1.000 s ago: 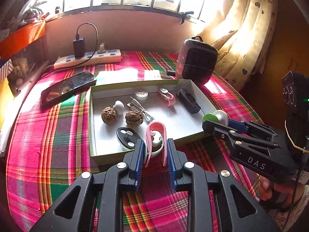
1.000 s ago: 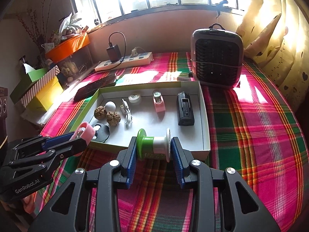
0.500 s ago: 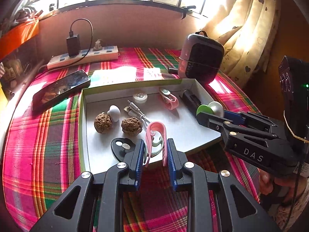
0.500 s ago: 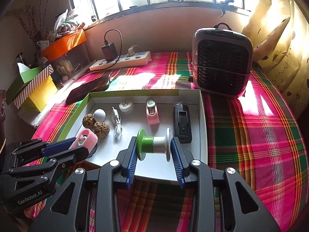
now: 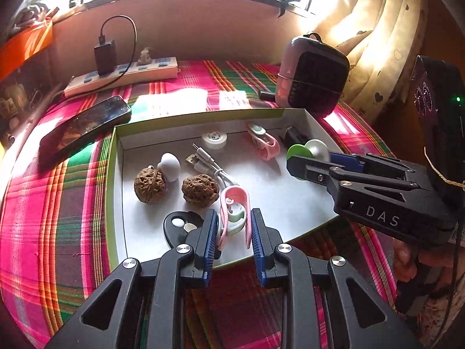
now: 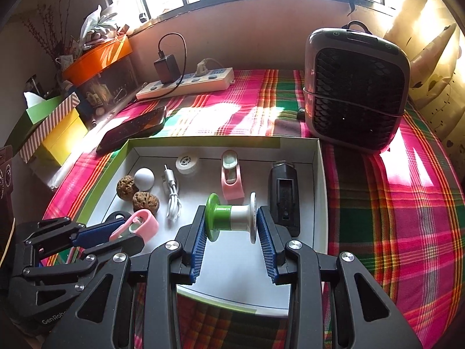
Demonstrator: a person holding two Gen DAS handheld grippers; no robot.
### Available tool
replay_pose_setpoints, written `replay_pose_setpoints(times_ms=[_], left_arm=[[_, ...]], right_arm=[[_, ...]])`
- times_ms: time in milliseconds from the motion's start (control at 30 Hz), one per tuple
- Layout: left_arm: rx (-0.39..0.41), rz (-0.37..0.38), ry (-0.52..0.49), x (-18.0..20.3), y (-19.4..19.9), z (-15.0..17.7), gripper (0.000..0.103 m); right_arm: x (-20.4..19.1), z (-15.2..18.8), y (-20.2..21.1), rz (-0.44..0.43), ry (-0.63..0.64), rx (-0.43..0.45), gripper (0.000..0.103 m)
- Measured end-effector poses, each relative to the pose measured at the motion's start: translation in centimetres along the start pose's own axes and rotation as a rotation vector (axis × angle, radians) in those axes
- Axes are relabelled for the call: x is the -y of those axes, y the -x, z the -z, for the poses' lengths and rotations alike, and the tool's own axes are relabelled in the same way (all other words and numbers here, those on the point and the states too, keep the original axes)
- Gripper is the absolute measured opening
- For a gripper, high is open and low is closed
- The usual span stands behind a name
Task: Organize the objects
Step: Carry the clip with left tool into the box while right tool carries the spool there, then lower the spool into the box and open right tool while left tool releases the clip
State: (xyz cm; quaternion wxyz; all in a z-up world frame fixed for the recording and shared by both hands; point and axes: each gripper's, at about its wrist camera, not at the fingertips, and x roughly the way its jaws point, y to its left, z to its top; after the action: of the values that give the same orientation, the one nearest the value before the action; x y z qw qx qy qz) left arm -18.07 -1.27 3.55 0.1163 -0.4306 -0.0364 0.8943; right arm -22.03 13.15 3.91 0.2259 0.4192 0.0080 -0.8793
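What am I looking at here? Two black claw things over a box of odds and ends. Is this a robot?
No robot: a person holds a clamp tool in each hand, each carrying a camera looking along its jaws. One picture is from the left gripper, shut on a pink clip; the other from the right gripper, shut on a green-and-white spool. Both hover over a shallow box on a plaid cloth, holding two walnuts, a white cable and another pink clip.

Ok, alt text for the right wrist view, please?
The right tongs grip a green-and-white plastic spool above a shallow white cardboard tray on a plaid cloth. At left, the left tongs hold a pink plastic clip.
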Motion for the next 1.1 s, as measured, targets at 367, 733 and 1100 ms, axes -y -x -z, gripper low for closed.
replay_pose_setpoints(times_ms=[367,733,1100], left_arm=[[-0.009,-0.006,0.003,-0.2,-0.8,-0.2,0.021],[-0.015,-0.015,0.007,-0.4,-1.2,-0.3,0.021],[-0.02,-0.009,0.022,-0.7,-1.4,-0.4,0.022]], right_arm=[[-0.1,-0.3,-1.3,0.014,0.028,-0.033,0.035],[-0.7,-0.3,-2.0,0.042,0.081,-0.041,0.036],[-1.2,-0.3,-2.8,0.034,0.095,-0.062,0.036]])
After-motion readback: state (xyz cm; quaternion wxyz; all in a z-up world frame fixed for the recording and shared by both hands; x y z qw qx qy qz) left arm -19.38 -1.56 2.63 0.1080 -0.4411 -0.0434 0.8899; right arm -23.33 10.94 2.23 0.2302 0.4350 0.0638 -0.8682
